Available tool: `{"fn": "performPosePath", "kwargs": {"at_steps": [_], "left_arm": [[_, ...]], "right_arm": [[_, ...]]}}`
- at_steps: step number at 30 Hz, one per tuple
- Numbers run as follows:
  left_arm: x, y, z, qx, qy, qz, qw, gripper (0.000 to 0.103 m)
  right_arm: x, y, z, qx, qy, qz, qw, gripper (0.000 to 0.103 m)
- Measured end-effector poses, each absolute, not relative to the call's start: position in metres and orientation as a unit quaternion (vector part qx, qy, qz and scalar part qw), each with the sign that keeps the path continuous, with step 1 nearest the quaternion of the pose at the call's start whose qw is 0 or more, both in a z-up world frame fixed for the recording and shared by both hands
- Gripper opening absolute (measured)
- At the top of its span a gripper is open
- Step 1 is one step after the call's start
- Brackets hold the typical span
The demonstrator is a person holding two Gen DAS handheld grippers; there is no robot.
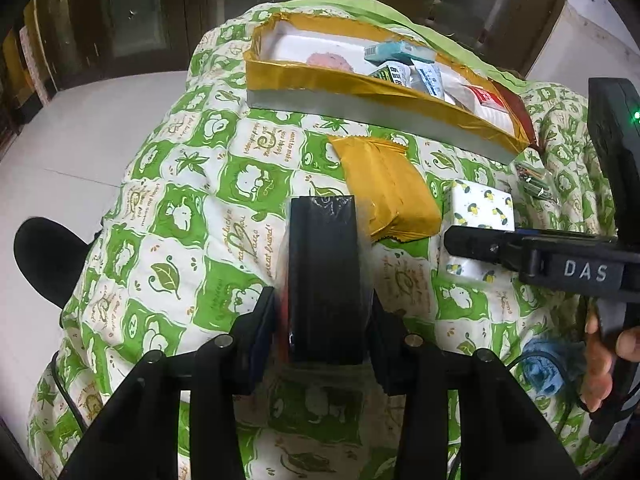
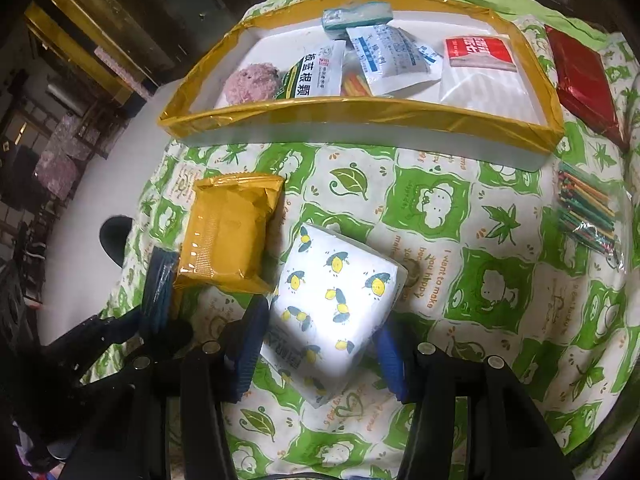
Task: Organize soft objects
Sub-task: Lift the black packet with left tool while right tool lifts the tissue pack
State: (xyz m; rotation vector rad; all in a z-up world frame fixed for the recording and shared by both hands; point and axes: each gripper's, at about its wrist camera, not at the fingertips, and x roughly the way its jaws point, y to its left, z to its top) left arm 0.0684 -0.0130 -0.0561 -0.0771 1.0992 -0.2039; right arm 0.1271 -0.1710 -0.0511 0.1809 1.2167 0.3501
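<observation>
My left gripper (image 1: 322, 320) is shut on a black glossy packet (image 1: 324, 264), which stands upright between its pads over the green-and-white quilt (image 1: 192, 208). My right gripper (image 2: 320, 344) is shut on a white tissue pack printed with bees (image 2: 336, 296), with the blue pads against its two sides. In the left wrist view the same tissue pack (image 1: 480, 208) lies under a black finger of the right gripper. A yellow foil packet (image 1: 388, 188) (image 2: 228, 232) lies on the quilt between the two grippers. In the right wrist view the black packet (image 2: 160, 280) shows at the left.
A white box with yellow-taped rim (image 2: 360, 114) (image 1: 360, 84) sits at the back, holding a pink fluffy ball (image 2: 250, 82) and several sachets. A red foil packet (image 2: 584, 76) and a bag of coloured sticks (image 2: 588, 216) lie at the right. A person's hand (image 1: 600, 360) and a blue cloth (image 1: 540, 364) are near the right.
</observation>
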Motion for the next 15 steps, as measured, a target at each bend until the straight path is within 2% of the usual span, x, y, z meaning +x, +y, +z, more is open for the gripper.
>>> {"fn": "performPosePath", "kwargs": {"at_steps": [5,9,14,15], "left_arm": [[0.072,-0.011,-0.057,-0.048,0.526,-0.108,0.842,0.046],[0.074,-0.009,-0.058,-0.064,0.533,-0.123,0.834,0.056],[0.073,-0.008,-0.057,-0.07,0.536,-0.132,0.831,0.057],[0.073,-0.007,-0.057,-0.072,0.536,-0.133,0.831,0.053]], "right_arm": [[0.134,-0.164,-0.053,0.073,0.579,0.149,0.799,0.055],[0.138,-0.155,-0.054,0.059,0.588,0.141,0.794,0.055],[0.14,-0.147,-0.052,0.038,0.598,0.132,0.789,0.055],[0.141,-0.147,-0.052,0.034,0.6,0.131,0.788,0.055]]}}
